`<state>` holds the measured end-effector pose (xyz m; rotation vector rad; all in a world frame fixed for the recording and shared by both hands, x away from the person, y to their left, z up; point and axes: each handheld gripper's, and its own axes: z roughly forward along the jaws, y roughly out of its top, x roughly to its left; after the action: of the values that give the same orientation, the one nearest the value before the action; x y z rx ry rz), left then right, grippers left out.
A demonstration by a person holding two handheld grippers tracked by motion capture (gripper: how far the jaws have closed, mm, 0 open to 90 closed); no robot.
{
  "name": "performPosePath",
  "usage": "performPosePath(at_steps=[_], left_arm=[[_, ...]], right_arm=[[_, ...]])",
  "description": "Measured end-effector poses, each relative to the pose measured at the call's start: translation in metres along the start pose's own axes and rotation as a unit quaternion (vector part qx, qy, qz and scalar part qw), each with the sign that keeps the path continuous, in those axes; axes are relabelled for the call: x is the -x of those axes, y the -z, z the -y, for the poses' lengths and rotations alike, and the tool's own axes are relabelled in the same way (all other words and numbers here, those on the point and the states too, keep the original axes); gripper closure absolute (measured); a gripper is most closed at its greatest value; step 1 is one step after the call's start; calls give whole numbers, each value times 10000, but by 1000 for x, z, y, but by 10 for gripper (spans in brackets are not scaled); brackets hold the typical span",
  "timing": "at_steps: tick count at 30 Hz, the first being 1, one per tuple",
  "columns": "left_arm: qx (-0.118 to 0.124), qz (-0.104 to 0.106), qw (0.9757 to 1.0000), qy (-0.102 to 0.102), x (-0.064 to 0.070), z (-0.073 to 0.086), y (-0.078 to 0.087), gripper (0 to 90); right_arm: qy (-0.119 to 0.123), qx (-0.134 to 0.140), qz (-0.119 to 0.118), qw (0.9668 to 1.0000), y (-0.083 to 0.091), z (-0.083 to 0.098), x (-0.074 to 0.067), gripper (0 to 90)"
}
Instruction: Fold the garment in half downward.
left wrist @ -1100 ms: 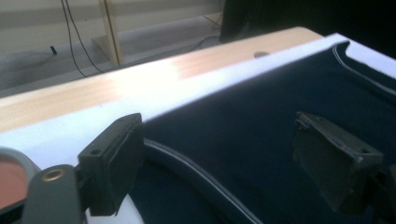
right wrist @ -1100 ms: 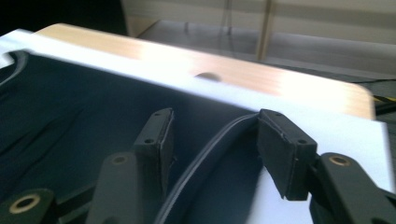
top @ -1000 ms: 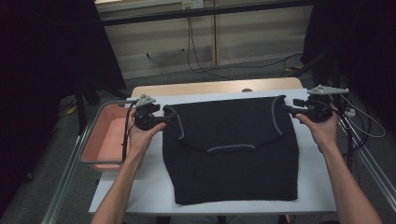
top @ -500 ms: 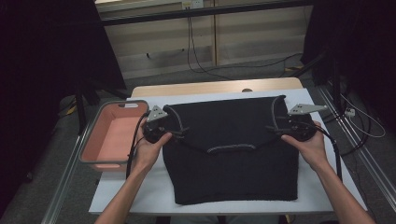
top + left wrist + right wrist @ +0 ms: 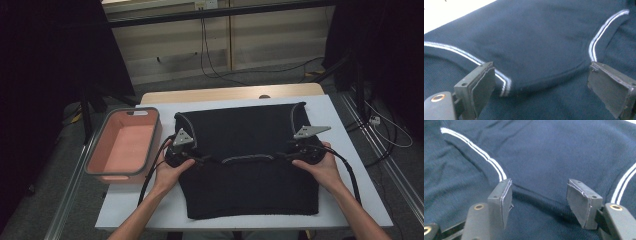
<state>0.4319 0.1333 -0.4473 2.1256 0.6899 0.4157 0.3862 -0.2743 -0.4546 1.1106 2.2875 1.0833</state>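
A dark navy shirt with white-striped trim lies on the white table, its upper part folded down over its body. My left gripper rests at the fold's left end. In the left gripper view it is open, with the rounded fold edge between its wide-apart jaws and untouched. My right gripper sits at the fold's right end. Its jaws have just been opening. They stand apart over the ribbed fold, and the pads do not press on it.
A pink basket stands on the table's left side, close to my left hand. A tan board borders the table's far edge. Cables run over the floor behind and to the right.
Both hands have come nearer and lower, bringing the shirt's upper corners down onto its body. The flap now lies flat with both grippers at its ends.
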Motion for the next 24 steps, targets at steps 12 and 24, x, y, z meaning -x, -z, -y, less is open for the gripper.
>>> performPosePath(at_steps=[12, 24], left_arm=[[-192, -97, 9994, -289, 8, 6, -16, 79], [-137, 290, 9986, -428, 15, 3, -23, 343]], right_arm=[[298, -241, 142, 9992, -14, 8, 2, 329], [131, -131, -29, 9998, -20, 1, 10, 548]])
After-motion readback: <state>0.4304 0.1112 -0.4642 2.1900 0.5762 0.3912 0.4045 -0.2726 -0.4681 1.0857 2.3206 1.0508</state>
